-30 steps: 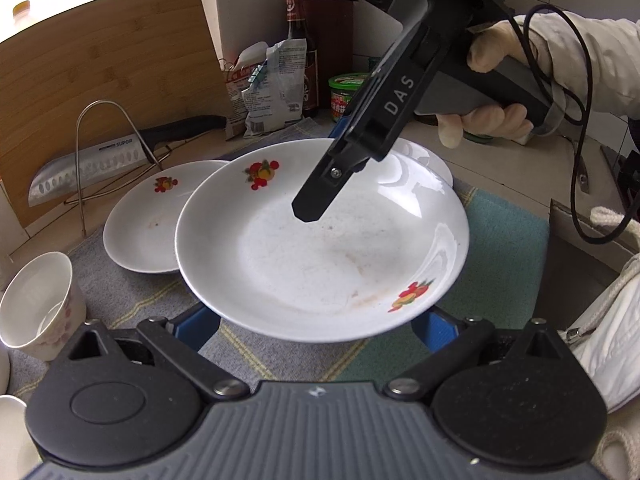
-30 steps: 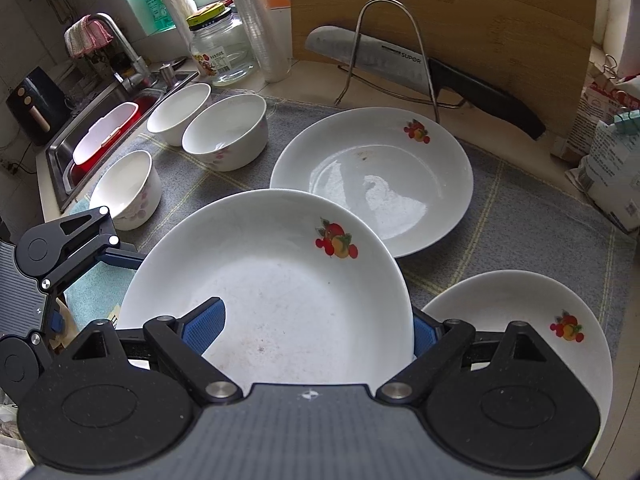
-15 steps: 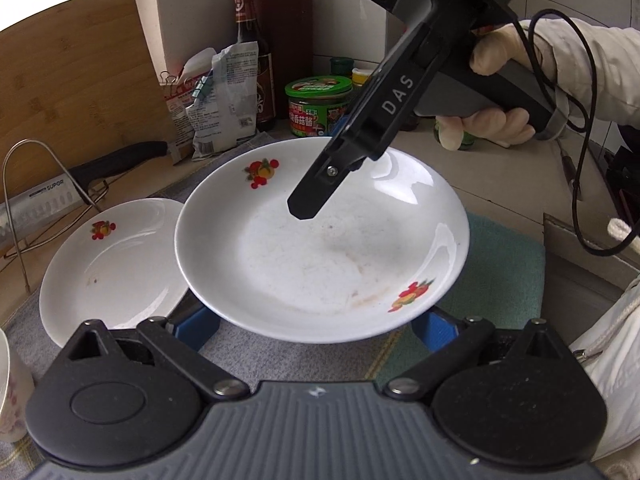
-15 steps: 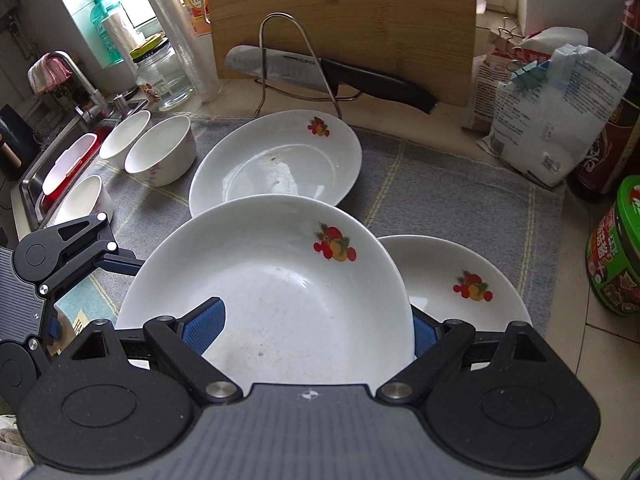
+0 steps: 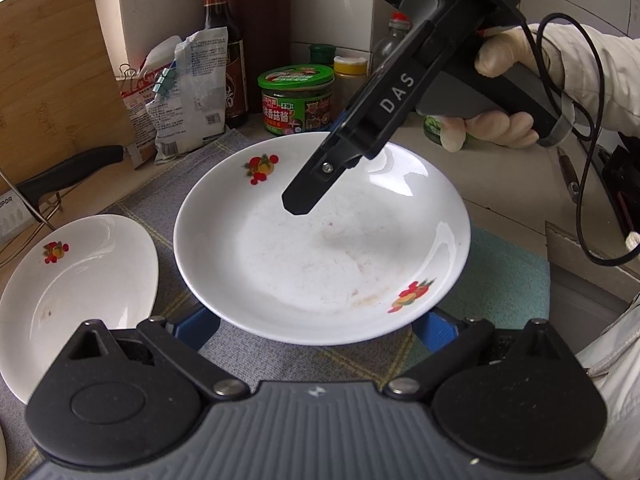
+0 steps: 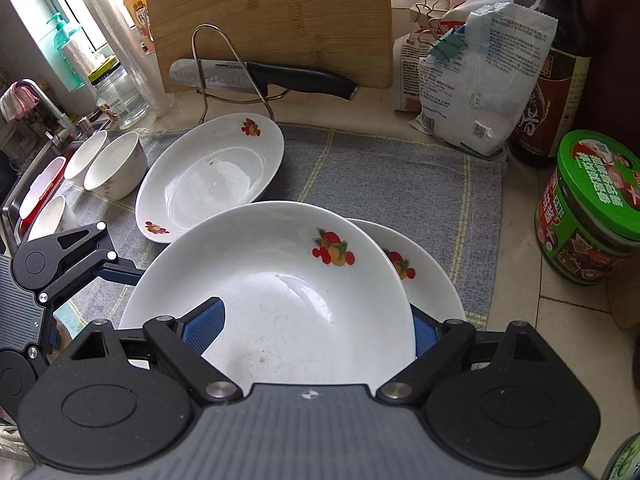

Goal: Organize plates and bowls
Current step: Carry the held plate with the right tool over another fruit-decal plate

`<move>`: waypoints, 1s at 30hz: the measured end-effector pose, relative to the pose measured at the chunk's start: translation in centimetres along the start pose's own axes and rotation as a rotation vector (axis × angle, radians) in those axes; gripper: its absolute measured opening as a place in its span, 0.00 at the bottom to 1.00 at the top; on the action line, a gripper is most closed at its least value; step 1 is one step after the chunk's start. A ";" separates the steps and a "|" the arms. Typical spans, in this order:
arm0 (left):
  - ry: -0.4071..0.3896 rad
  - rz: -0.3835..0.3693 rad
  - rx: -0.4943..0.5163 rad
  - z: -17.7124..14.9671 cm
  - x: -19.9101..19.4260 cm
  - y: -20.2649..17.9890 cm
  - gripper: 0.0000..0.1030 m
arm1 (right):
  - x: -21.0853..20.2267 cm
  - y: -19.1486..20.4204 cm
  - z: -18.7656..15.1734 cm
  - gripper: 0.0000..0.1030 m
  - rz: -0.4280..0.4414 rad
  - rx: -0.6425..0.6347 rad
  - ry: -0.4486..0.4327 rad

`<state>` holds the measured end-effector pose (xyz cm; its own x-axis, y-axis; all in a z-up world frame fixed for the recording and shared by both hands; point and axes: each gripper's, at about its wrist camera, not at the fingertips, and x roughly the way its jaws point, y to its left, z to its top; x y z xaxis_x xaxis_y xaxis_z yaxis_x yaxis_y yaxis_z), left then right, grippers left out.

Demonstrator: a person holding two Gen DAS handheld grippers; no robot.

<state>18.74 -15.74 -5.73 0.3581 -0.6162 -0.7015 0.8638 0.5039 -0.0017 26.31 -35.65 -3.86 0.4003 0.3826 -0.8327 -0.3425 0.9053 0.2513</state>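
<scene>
The plate (image 6: 280,300) now hangs over a second plate (image 6: 432,280), no longer beside it (bowls (image 6: 116,168) farther left). Both tongs, left (image 5: 320,328) and right (image 6: 316,332), point steeply down, each clamping the plate's rim. Grey cloth (image 6: 380,172) covers the tabletop (image 6: 540,320); a cutting board (image 6: 272,20) leans behind.

Lower plate (image 6: 430,280) mostly hidden behind held plate (image 6: 280,288); knife blade (image 5: 6,210) cut off at left edge; left gripper's (image 5: 320,330) fingertips under plate rim.

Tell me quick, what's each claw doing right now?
Left gripper: closed on the near rim of the plate.
Right gripper: closed on the same plate's opposite rim.
</scene>
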 end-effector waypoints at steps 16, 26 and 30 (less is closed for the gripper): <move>0.056 0.001 -0.011 0.3 1.1 0.4 0.98 | 1.2 -1.5 -0.7 0.93 0.024 0.030 0.009; 0.089 0.004 0.012 0.8 1.7 0.0 0.98 | 1.1 -1.8 -0.8 0.93 0.012 0.035 0.004; 0.101 -0.009 0.020 1.0 2.0 0.0 0.98 | 1.0 -1.9 -1.1 0.92 0.003 0.041 0.006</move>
<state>19.80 -17.62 -6.45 0.3137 -0.5561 -0.7697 0.8741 0.4857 0.0054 26.46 -37.23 -5.69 0.3942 0.3847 -0.8346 -0.3085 0.9109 0.2741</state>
